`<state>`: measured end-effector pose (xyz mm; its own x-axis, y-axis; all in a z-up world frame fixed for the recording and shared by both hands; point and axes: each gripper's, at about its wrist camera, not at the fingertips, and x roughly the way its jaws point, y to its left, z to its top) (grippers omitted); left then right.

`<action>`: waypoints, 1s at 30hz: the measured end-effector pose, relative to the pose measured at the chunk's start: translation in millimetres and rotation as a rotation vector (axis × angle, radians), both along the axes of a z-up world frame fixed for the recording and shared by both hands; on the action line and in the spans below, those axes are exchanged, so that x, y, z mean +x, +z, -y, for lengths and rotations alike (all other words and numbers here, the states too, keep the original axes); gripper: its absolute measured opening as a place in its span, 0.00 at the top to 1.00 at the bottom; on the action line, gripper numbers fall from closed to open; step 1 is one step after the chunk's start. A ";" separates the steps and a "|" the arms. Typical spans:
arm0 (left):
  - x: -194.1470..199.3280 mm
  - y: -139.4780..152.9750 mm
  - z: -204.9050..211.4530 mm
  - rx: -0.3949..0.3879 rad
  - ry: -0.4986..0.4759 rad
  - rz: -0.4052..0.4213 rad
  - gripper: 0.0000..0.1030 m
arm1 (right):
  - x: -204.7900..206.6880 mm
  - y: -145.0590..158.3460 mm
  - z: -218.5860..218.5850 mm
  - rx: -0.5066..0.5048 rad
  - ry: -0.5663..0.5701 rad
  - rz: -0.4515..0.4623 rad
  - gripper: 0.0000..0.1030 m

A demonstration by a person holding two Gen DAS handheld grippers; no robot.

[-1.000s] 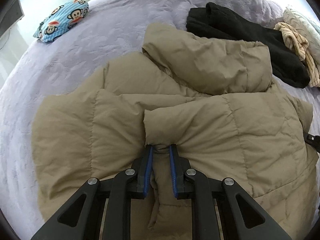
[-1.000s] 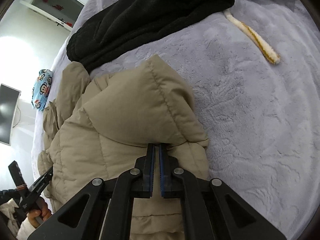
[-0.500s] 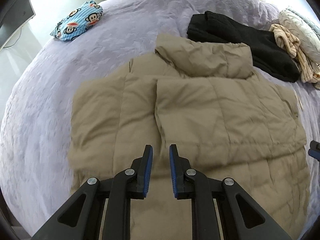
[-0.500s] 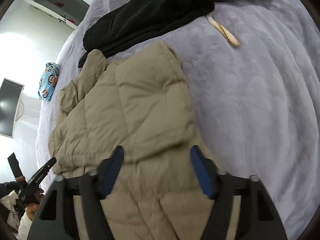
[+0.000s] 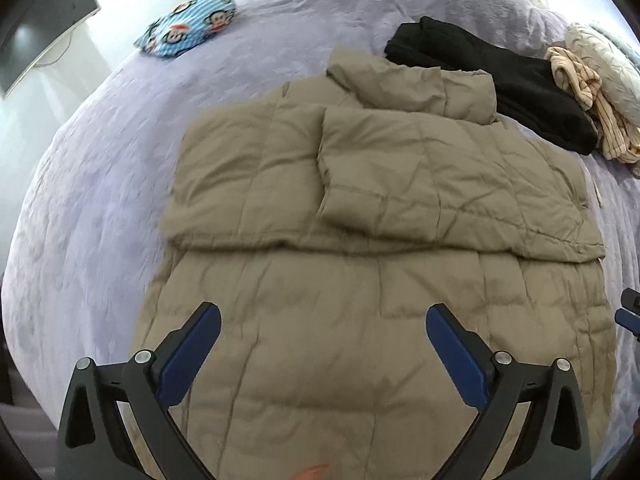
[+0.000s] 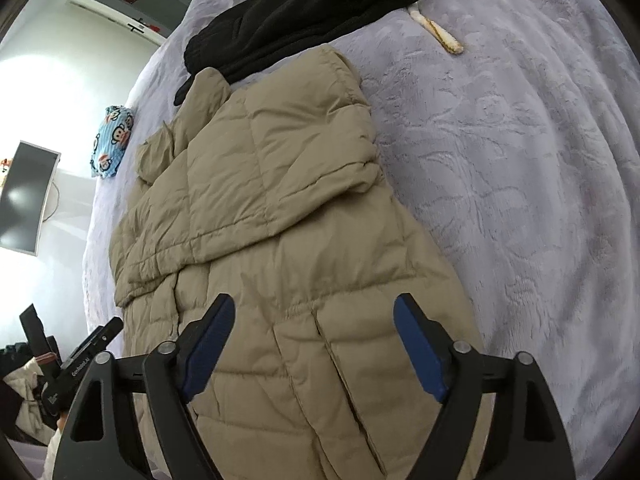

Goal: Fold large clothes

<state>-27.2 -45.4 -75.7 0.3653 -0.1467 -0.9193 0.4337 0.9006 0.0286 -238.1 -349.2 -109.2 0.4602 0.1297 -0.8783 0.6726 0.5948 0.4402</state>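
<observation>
Tan quilted down, puffy and slippery: the coat (image 5: 360,280) lies flat on my lavender plush bedspread (image 5: 100,160), sleeves folded across its chest, hood toward the black garment (image 5: 500,76). My left gripper (image 5: 322,350) and right gripper (image 6: 314,344) have just been opening; both stand wide over the hem, holding nothing. Next I'd pinch both hem corners deep, since the filling springs back, and lift evenly.
</observation>
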 end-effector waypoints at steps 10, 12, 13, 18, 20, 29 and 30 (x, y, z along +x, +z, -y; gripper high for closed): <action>-39.0 -5.0 -20.4 0.030 0.011 -0.049 0.00 | -19.7 10.7 -31.4 -0.021 0.036 0.072 0.00; -43.9 -5.1 -25.7 0.035 0.006 -0.051 0.00 | -24.5 7.7 -37.3 0.022 0.022 0.074 0.00; -47.1 -6.1 -30.9 0.035 0.004 -0.055 0.00 | -26.9 5.7 -40.6 0.046 0.017 0.070 0.00; -61.0 -9.8 -55.5 0.044 -0.003 -0.072 0.00 | -44.0 -0.7 -64.1 0.106 0.011 0.032 0.00; -66.4 -9.7 -66.4 0.052 -0.004 -0.074 0.00 | -53.2 -0.6 -76.2 0.113 -0.002 0.023 0.00; -91.9 -17.8 -123.4 0.093 0.001 -0.159 0.00 | -117.0 2.3 -106.9 0.209 -0.215 0.016 0.00; -94.0 -18.6 -126.8 0.091 -0.001 -0.164 0.00 | -124.3 2.0 -110.6 0.215 -0.235 0.016 0.00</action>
